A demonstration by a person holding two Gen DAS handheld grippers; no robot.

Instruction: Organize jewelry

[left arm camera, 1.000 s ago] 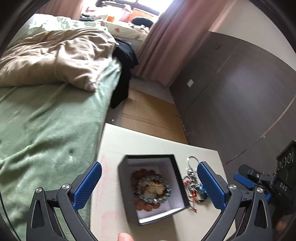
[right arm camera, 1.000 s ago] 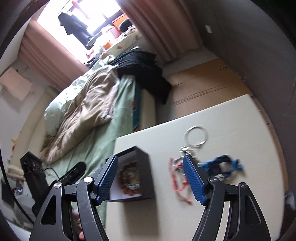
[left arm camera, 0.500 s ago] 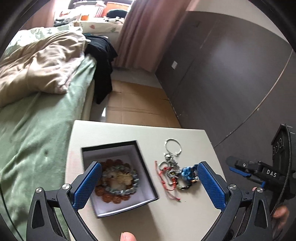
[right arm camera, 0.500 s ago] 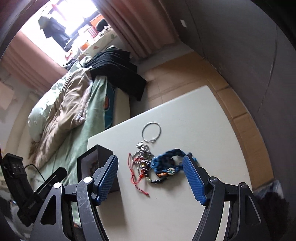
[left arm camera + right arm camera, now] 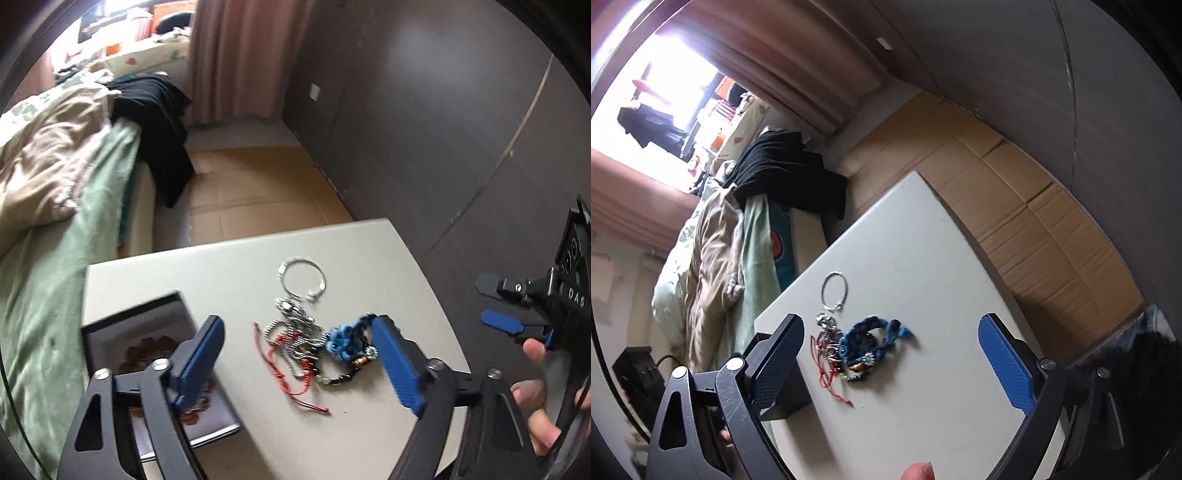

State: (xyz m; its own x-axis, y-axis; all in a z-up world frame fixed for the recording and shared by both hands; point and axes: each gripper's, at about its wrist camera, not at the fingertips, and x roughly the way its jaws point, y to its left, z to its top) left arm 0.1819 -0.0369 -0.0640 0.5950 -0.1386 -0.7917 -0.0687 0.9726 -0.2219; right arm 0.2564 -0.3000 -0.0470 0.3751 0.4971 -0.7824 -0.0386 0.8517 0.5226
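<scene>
- Jewelry is seen lying in a tangled heap (image 5: 314, 343) on the pale, off-white tabletop (image 5: 369, 266), near its middle and just to the right of a dark square box with a white lining (image 5: 122, 332).
- A silver wire bangle (image 5: 302, 277) is found at the far end of the heap; a braided blue cord bracelet (image 5: 347, 339), a thin red string (image 5: 291, 384) and a strand of dark beads (image 5: 338, 378) are mixed with silver chain below it.
- A brown beaded bracelet (image 5: 147, 350) is made out inside the box, partly hidden behind a finger of the left gripper (image 5: 299, 369).
- The left gripper is held above the table with its blue pads apart; its jaws have just been closing, the heap is framed between them, and nothing is pressed.
- The right gripper (image 5: 897, 365) is held with its jaws wide apart, having just been opening; the heap lies below and between them, untouched.
- A hand (image 5: 539, 398) is seen on the right gripper's handle in the left wrist view.
- A bed with a green sheet and a beige quilt (image 5: 44, 177) stands beside the table, and flattened brown cardboard (image 5: 1015, 206) covers the floor beyond it.
</scene>
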